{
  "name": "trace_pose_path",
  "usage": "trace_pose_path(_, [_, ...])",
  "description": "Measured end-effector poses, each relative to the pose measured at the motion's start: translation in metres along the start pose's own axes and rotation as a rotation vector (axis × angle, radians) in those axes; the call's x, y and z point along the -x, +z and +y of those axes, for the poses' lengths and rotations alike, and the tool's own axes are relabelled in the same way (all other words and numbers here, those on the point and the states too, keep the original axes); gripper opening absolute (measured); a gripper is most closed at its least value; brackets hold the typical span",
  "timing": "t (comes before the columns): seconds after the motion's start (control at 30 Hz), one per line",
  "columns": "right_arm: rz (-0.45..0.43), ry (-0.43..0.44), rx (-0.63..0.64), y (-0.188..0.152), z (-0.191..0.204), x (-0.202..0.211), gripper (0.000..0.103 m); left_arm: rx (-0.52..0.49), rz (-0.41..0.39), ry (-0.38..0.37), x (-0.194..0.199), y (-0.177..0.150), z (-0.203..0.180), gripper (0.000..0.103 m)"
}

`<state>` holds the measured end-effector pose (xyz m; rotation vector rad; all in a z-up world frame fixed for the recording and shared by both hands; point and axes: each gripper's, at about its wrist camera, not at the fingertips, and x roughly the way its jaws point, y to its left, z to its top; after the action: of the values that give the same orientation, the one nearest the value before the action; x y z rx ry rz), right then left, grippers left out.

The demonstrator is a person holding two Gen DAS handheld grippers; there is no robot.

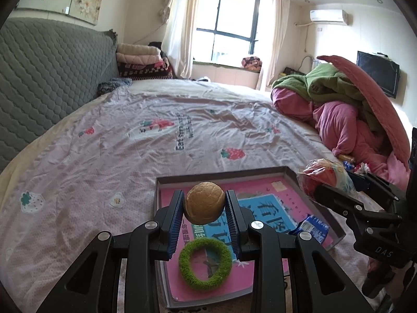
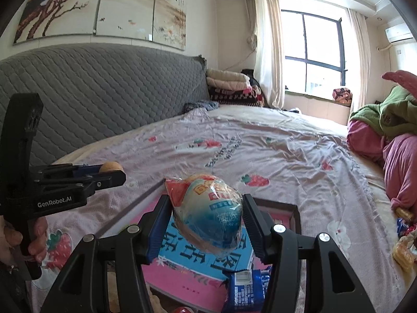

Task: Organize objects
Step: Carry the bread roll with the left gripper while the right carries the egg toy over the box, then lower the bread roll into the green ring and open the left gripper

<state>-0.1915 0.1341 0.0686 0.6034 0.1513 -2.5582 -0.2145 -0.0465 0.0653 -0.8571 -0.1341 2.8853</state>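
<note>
Pink strawberry-print sheet across the bed [image 1: 130,135], and on it the shallow tray [image 1: 307,190] with a green fuzzy ring [image 1: 205,264] and blue packet [image 2: 246,289] inside. My right fingers [image 2: 207,220] pinch the crinkly wrapped bun [image 2: 208,214] across its middle above the tray: soft, slippery film, easily squashed. My left fingers [image 1: 204,210] clamp the hard, light walnut [image 1: 204,202] at its widest, liable to pop free

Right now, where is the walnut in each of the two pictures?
Left wrist view: the walnut sits at lower centre, clamped in the left gripper.
Right wrist view: the walnut is at the left edge, mid-height, partly hidden.
Shared landmark: the pink-lined tray.
</note>
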Motion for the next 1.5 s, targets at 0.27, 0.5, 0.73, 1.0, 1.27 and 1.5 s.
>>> trace_pose_path(0.27, [0.091,-0.014,-0.011,-0.016,-0.004,-0.022,0.055,-0.012,0.075,0.005,-0.025,-0.017,0.001,0.032])
trace_pose_path(0.5, [0.134,0.003,0.009,-0.027,0.001,-0.03,0.055,0.005,0.146,-0.026,-0.041,-0.029,0.002,0.033])
trace_pose_path(0.73, [0.197,0.011,0.009,-0.038,0.004,-0.042,0.055,0.006,0.204,-0.031,-0.054,-0.037,0.001,0.032])
trace_pose_path(1.0, [0.278,0.015,0.021,-0.051,0.008,-0.056,0.055,0.004,0.263,-0.037,-0.066,-0.047,0.001,0.032])
trace_pose_path(1.27, [0.346,0.011,0.019,-0.058,0.006,-0.062,0.055,0.003,0.305,-0.041,-0.073,-0.055,0.001,0.032])
trace_pose_path(1.5, [0.366,0.012,0.029,-0.059,0.005,-0.062,0.055,0.008,0.312,-0.043,-0.074,-0.056,-0.001,0.033])
